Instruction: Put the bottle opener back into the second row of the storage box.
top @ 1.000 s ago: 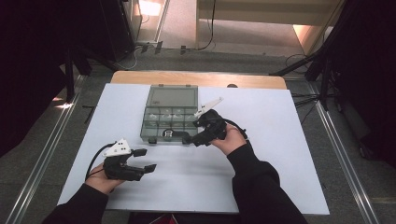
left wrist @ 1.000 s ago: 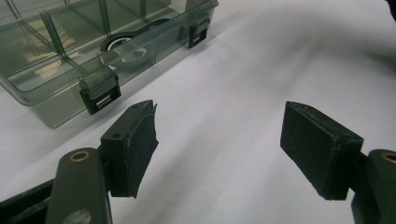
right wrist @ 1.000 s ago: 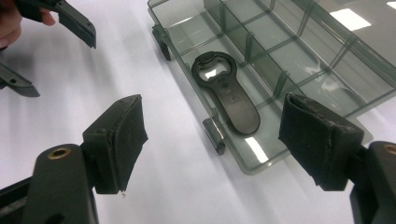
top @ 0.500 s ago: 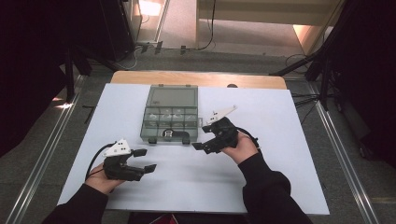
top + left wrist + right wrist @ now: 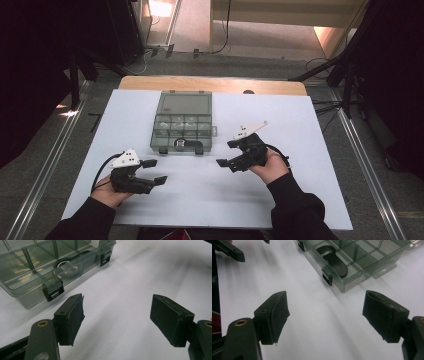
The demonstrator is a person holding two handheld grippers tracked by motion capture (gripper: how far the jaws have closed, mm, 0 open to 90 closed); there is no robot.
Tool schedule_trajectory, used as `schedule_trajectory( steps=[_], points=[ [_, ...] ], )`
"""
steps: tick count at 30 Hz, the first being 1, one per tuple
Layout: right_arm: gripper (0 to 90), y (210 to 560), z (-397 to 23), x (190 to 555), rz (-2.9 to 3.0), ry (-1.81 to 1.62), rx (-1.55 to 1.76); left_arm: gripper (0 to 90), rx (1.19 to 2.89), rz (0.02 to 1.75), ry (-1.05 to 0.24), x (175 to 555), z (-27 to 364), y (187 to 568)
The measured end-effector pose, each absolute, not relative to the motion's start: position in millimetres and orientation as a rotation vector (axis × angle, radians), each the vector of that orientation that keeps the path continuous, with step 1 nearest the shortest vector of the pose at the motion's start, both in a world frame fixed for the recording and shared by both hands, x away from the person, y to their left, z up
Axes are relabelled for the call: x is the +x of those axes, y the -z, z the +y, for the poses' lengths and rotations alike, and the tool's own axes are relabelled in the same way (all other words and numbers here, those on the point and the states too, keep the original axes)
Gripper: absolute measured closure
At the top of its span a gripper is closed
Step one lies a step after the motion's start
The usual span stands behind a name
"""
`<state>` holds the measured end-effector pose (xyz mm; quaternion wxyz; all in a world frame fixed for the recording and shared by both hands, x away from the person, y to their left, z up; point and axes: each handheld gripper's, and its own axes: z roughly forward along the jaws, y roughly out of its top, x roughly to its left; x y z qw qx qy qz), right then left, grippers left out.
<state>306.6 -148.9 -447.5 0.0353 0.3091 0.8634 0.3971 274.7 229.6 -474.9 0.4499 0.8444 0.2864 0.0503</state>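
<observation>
A clear grey compartment box (image 5: 182, 125) lies at the middle back of the white table (image 5: 300, 120), with a black handle (image 5: 187, 145) at its front edge. My left gripper (image 5: 155, 171) rests open at the near left, short of the box. My right gripper (image 5: 228, 153) is open to the right of the box's front corner and holds nothing. In the left gripper view the open gripper (image 5: 120, 317) frames bare table, with the box (image 5: 37, 270) and a black latch (image 5: 53, 291) at upper left. The right gripper (image 5: 327, 315) faces the box (image 5: 362, 260) and the handle (image 5: 334, 261).
A wooden strip (image 5: 210, 83) edges the table's far side. Metal rails (image 5: 360, 155) run along the floor on both sides, and cables lie behind the table. A jaw of the left gripper (image 5: 229, 248) shows at the top left of the right gripper view.
My right gripper has drawn back from the box's front edge, toward the near right. The left gripper has stayed put.
</observation>
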Motion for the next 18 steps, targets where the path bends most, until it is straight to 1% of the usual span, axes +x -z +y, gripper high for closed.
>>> schedule_trajectory(
  steps=[18],
  points=[
    [22.0, 466.1, -187.6, 277.3, 2.619, -1.208, 1.037, 26.8, 2.088, 0.707, -0.122, 274.3, 229.3, 474.5]
  ],
)
